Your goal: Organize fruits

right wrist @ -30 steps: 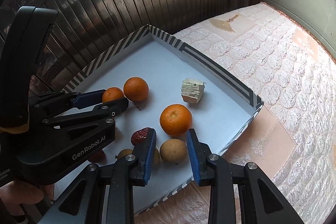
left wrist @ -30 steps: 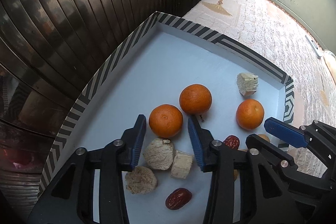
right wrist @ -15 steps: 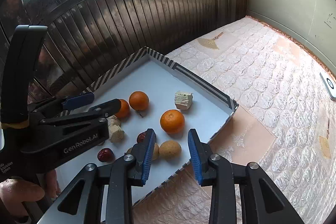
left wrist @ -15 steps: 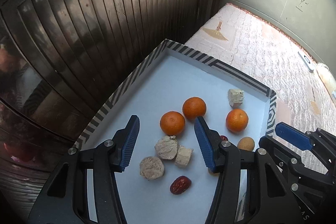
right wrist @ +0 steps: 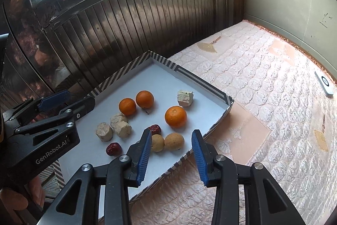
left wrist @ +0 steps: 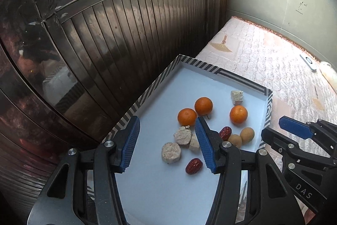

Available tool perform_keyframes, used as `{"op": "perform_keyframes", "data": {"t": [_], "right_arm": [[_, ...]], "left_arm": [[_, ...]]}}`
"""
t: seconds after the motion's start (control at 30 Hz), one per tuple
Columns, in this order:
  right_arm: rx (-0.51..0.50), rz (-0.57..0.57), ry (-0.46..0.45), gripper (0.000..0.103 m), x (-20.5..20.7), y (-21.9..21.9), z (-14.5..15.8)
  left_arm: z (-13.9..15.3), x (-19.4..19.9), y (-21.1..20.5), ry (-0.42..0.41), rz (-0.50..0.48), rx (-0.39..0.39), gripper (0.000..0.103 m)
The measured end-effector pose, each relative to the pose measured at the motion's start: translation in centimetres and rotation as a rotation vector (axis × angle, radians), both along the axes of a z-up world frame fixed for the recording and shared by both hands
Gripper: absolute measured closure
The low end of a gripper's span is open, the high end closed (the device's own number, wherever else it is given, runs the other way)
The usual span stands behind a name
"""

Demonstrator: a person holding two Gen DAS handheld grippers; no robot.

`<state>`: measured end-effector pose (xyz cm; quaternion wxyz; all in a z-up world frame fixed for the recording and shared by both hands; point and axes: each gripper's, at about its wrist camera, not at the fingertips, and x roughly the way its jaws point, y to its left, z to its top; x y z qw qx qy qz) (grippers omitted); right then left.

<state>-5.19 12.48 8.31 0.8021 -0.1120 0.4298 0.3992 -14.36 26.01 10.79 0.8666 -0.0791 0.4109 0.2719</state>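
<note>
A white tray with a striped rim (left wrist: 147,96) (right wrist: 202,79) lies on the mattress. In it are three oranges (left wrist: 186,116) (left wrist: 203,105) (left wrist: 238,114), two red dates (left wrist: 194,166) (left wrist: 225,133), two tan longans (right wrist: 174,141) (right wrist: 157,142) and several pale sugarcane pieces (left wrist: 171,152) (right wrist: 185,98). My left gripper (left wrist: 167,141) is open and empty, held above the tray's near part. My right gripper (right wrist: 171,153) is open and empty above the tray's right edge, near the longans.
A dark ribbed metal door (left wrist: 126,24) stands just behind the tray. The quilted mattress (right wrist: 273,98) spreads to the right up to a grey wall. A small white device (right wrist: 324,82) lies on it at the far right.
Both grippers have pulled back and up from the fruit, so the whole tray shows and looks smaller. Both stay open and empty. The fruit has not moved.
</note>
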Motion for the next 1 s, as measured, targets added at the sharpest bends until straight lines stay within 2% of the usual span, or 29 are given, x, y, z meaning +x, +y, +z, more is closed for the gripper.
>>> {"op": "perform_keyframes", "data": {"t": [0.07, 0.2, 0.37, 1.0], "right_arm": [[-0.004, 0.001, 0.003, 0.065, -0.05, -0.13, 0.01], [-0.007, 0.005, 0.009, 0.065, -0.12, -0.45, -0.01], [-0.010, 0.011, 0.010, 0.065, -0.33, -0.44, -0.01], [-0.019, 0.026, 0.018, 0.065, -0.51, -0.18, -0.22]], "left_arm": [[0.07, -0.30, 0.10, -0.008, 0.003, -0.020, 0.048], [0.10, -0.51, -0.23, 0.000, 0.003, -0.010, 0.048], [-0.29, -0.81, -0.15, -0.010, -0.004, -0.066, 0.048], [-0.30, -0.53, -0.53, 0.002, -0.032, -0.055, 0.048]]}}
